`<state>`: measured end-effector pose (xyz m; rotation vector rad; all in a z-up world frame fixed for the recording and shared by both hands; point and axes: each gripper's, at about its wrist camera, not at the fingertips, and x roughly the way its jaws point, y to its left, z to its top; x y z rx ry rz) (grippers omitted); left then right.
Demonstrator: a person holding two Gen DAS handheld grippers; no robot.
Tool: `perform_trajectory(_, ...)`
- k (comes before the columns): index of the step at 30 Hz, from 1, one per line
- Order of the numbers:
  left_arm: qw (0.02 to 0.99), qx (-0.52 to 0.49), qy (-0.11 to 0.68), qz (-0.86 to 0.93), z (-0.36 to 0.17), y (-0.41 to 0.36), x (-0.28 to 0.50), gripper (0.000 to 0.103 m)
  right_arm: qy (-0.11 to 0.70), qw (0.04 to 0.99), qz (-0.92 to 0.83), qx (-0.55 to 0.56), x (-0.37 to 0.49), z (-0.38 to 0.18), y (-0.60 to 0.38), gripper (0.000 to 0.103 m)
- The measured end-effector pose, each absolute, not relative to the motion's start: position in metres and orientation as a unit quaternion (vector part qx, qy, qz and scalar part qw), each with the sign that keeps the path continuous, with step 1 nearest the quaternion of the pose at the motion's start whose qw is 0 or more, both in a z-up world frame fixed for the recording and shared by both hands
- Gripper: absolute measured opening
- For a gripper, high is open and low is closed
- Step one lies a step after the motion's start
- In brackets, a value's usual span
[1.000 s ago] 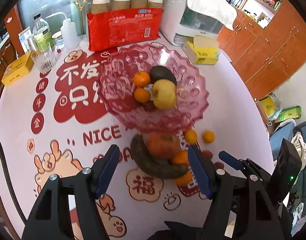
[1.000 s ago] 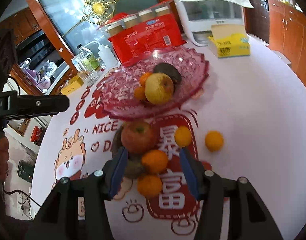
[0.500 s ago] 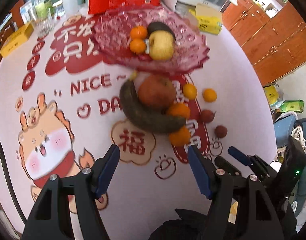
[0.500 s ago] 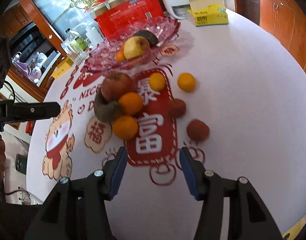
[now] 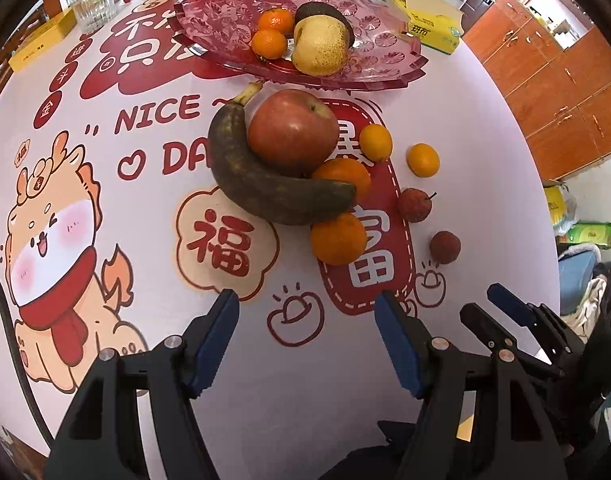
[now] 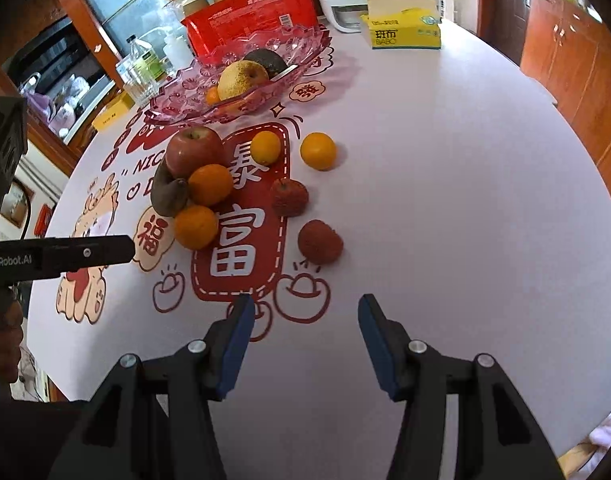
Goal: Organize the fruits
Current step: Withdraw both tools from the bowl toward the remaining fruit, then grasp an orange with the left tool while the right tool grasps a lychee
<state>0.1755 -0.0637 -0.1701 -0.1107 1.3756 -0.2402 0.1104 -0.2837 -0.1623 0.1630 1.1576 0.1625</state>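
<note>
left wrist view: left gripper (image 5: 307,318) and right gripper (image 6: 303,318) fingers spread, empty; loose round red lychee (image 6: 319,241) awaits pink glass tray (image 5: 385,68) near surface's far edge.

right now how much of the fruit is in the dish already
Partly done. The pink glass dish holds a pear, two tangerines and a dark avocado. Both the left gripper and right gripper are open and empty. Left on the table: apple, blackened banana, four oranges, two lychees.

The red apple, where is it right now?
On the table, the red apple sits just in front of the pink glass dish, nestled in the dark banana's curve.
</note>
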Motion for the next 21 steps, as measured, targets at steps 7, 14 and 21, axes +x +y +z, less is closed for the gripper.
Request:
perform_trajectory(7, 0.770, -0.069, 0.627, -0.092, -0.182, -0.074, 0.182, 0.069, 0.550, 0.828, 0.112, 0.019, 0.124, -0.164, -0.283, 0.054)
perform_trajectory(14, 0.768, -0.081, 0.630, -0.078, -0.193, -0.087, 0.190, 0.069, 0.561, 0.808, 0.173, -0.053, 0.139, -0.174, -0.270, 0.054)
perform_trajectory(21, 0.764, -0.099, 0.634, -0.060, -0.208, -0.096, 0.201, 0.069, 0.566, 0.795, 0.205, -0.080, 0.157, -0.184, -0.272, 0.054)
